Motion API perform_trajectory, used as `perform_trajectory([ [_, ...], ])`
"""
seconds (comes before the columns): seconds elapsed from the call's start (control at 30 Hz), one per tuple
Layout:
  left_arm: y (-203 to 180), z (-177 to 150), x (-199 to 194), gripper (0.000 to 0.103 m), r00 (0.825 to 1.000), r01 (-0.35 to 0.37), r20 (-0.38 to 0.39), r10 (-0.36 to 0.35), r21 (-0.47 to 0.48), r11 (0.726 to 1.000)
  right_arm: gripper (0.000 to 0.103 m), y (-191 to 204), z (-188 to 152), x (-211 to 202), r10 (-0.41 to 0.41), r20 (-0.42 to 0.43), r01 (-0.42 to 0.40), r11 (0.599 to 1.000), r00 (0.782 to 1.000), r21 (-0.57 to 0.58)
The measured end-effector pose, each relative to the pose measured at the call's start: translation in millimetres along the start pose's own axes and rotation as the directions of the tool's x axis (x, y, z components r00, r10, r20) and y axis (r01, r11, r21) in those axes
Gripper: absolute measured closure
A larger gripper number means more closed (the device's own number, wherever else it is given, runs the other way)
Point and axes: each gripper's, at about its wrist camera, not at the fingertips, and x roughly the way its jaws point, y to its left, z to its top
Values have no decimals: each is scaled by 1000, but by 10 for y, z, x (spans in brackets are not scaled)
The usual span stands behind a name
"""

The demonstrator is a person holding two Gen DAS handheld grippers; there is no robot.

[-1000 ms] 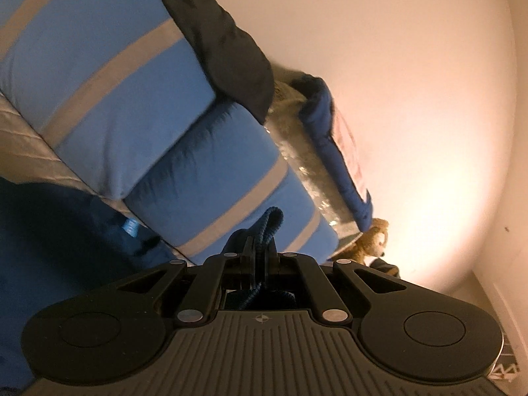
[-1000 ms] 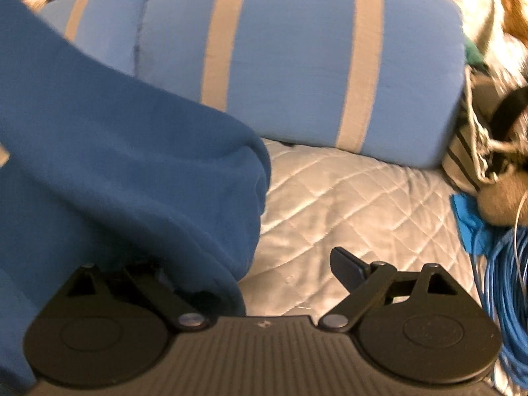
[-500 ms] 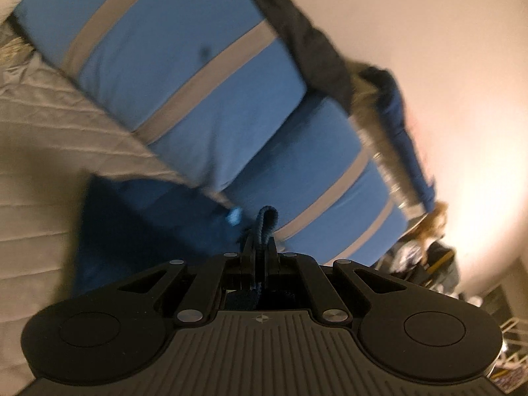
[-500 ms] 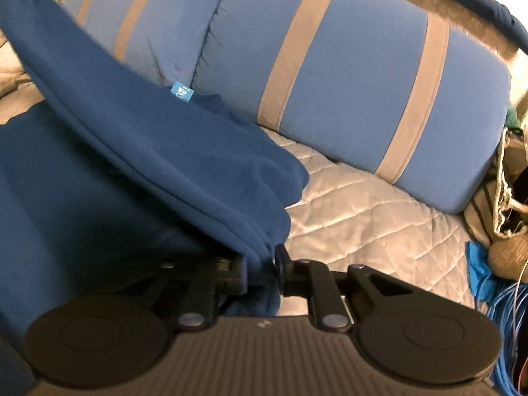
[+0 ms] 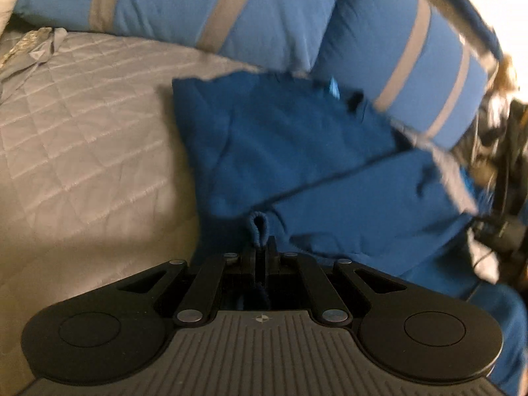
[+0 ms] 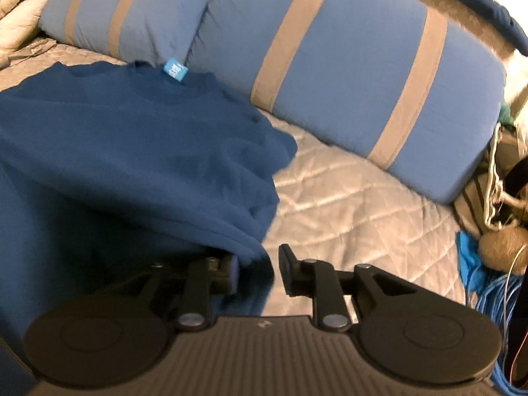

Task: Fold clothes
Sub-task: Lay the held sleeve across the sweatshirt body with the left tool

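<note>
The left gripper (image 5: 263,250) was clamped tight on a small loop of hem from the blue shirt (image 5: 287,145), the fold poking up just past the black fingertips. To its left, bare quilted bedspread (image 5: 82,138) ran open and flat to the frame edge; ahead, the shirt's top edge lay right against the striped pillows (image 5: 214,10), which closed off that side. To the right the way was crowded with dark clutter at the bed's edge, too blurred to identify.

The right gripper (image 6: 257,270) stood partly open, its jaws having just been parting, with a bunched edge of the shirt (image 6: 132,151) between them; the cloth lay against the left finger while the right finger stood clear of it over the quilt. From there the shirt spread away to the left and ahead, a sleeve or folded flap draped over the body, a small light-blue label (image 6: 175,70) at the collar next to the pillows (image 6: 346,76). Free bedspread (image 6: 356,204) opened to the right of the gripper up to the pillow's end, beyond which a tangle of blue cable (image 6: 491,300) and other blurred items lay.

The shirt was a soft matte knit, deep blue, rumpled at its folds; the bedspread was pale grey with a slight sheen and diamond stitching; the pillows were plump, light blue with grey-tan bands.
</note>
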Motion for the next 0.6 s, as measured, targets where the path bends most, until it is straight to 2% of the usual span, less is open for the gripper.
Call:
perform_trajectory([
  [0.1, -74, -38, -1, 98, 999, -32, 1, 32, 70, 997, 56, -51, -32, 1, 3, -18, -3, 1000, 1000, -1],
  [0.23, -120, -52, -25, 98, 999, -44, 11, 43, 99, 994, 50, -66, -50, -3, 0, -37, 0, 1000, 999, -19],
  [0.3, -126, -37, -45, 98, 999, -33, 20, 31, 93, 995, 50, -38, -28, -26, -4, -35, 3, 1000, 999, -31],
  [0.47, -129, 71, -112, 98, 999, 14, 44, -17, 60, 998, 50, 118, 15, -63, -5, 7, 7, 982, 1000, -189],
  [0.6, -142, 149, -144, 98, 997, 30, 71, -33, 43, 999, 52, 168, 45, -61, 12, 2, -11, 972, 1000, -234],
])
